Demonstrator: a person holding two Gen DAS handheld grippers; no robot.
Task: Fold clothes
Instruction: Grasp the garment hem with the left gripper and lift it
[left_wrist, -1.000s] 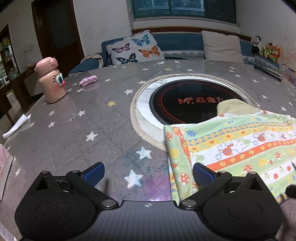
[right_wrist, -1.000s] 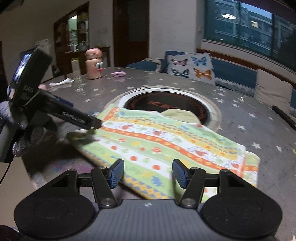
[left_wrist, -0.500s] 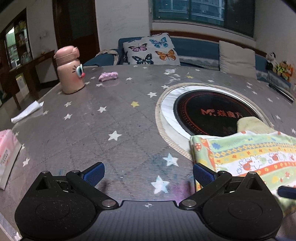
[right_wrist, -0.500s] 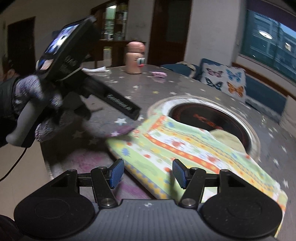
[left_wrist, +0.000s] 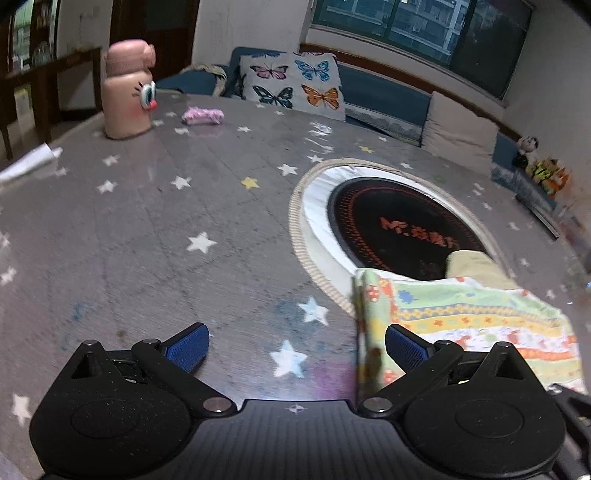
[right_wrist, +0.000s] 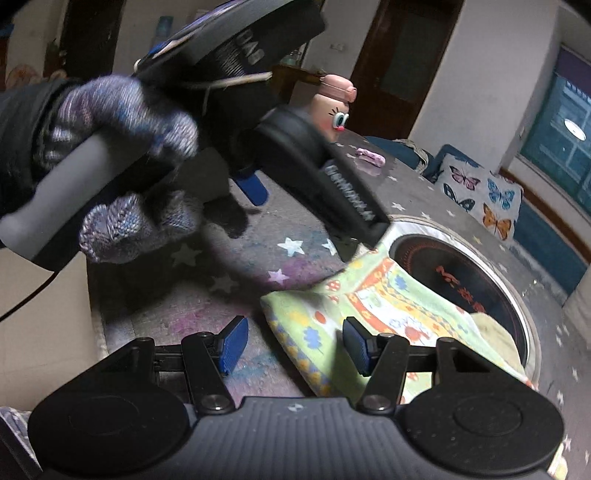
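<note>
A green cloth with coloured stripes and cartoon prints (left_wrist: 465, 321) lies on the star-patterned table, partly over the black cooker disc (left_wrist: 402, 229). A pale yellow piece (left_wrist: 476, 264) shows at its far edge. My left gripper (left_wrist: 295, 349) is open over bare table, its right finger beside the cloth's left edge. My right gripper (right_wrist: 295, 345) is open low over the cloth's near corner (right_wrist: 295, 325), with its right finger above the fabric (right_wrist: 388, 306). A gloved hand (right_wrist: 125, 122) holds the left gripper above the table, its black finger (right_wrist: 351, 199) reaching toward the cloth.
A pink cartoon bottle (left_wrist: 127, 92) and a small pink bundle (left_wrist: 203, 115) stand at the far left of the table. White paper (left_wrist: 29, 164) lies at the left edge. Behind the table is a sofa with a butterfly pillow (left_wrist: 295, 83).
Both grippers have swung left toward the cloth's left end. The left gripper now fills the upper left of the right wrist view. Both stay open.
</note>
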